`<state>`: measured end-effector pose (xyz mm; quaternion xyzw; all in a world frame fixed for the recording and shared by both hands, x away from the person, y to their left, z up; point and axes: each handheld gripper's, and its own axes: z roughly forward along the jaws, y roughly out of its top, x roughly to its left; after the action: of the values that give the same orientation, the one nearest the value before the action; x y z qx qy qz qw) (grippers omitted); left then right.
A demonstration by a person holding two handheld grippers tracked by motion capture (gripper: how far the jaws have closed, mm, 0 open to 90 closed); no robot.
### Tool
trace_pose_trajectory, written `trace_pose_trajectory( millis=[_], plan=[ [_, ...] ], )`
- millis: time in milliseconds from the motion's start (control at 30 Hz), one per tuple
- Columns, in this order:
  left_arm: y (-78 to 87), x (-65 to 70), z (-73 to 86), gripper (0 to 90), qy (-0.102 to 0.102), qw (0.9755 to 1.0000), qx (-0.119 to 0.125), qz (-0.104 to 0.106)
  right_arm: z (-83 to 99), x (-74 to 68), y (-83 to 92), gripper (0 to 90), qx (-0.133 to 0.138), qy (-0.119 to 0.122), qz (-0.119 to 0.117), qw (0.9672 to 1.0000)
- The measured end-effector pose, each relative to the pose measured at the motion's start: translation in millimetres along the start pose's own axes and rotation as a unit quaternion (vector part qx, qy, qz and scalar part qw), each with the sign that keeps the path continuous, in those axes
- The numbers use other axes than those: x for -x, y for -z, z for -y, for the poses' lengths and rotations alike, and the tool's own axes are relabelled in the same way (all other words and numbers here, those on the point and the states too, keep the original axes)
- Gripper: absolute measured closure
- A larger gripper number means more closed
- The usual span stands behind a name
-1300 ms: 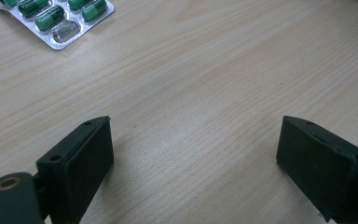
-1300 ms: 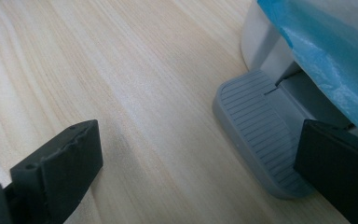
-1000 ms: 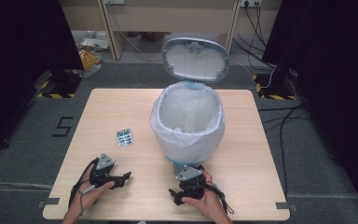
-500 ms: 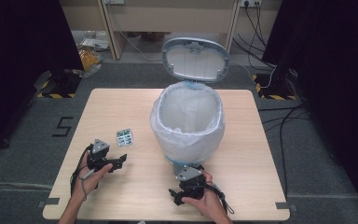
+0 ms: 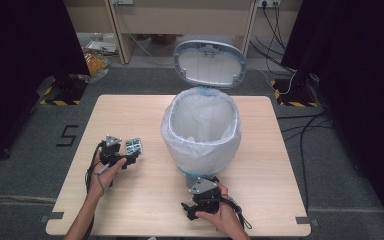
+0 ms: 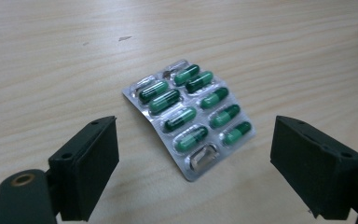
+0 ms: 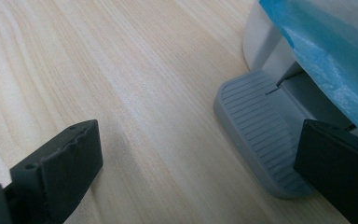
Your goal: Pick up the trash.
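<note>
A silver blister pack of green capsules [image 6: 191,115] lies flat on the wooden table [image 5: 130,115], also seen left of the bin as the pack [image 5: 133,146]. My left gripper [image 5: 130,160] hovers just short of it, jaws open wide, the pack lying ahead between them; the left gripper [image 6: 193,168] holds nothing. A white pedal bin [image 5: 201,131] lined with a blue-white bag stands mid-table, lid [image 5: 210,63] up. My right gripper [image 5: 192,210] sits at the bin's front, open, next to the grey foot pedal [image 7: 256,126]; the right gripper [image 7: 196,168] is empty.
The bin's liner [image 7: 321,51] hangs over the rim close above the pedal. Black cables [image 5: 92,175] trail from the left gripper. Bare tabletop spreads on the far left and on the right side [image 5: 265,165].
My left gripper has moved forward and left-to-far across the table, up to the blister pack. The right gripper has stayed by the pedal.
</note>
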<state>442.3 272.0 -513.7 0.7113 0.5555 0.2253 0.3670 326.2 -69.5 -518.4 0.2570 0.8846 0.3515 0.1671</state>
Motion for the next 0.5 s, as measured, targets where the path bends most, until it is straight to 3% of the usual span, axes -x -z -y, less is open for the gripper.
trace_pose_trajectory(
  millis=[500],
  plan=[
    [-23.7, 2.3, -16.8, 15.3, 0.002, 0.9997, -0.003, -0.025, 0.1, 0.4, 0.1, 1.1, 0.0, 0.001, -0.001, 1.0]
  ],
)
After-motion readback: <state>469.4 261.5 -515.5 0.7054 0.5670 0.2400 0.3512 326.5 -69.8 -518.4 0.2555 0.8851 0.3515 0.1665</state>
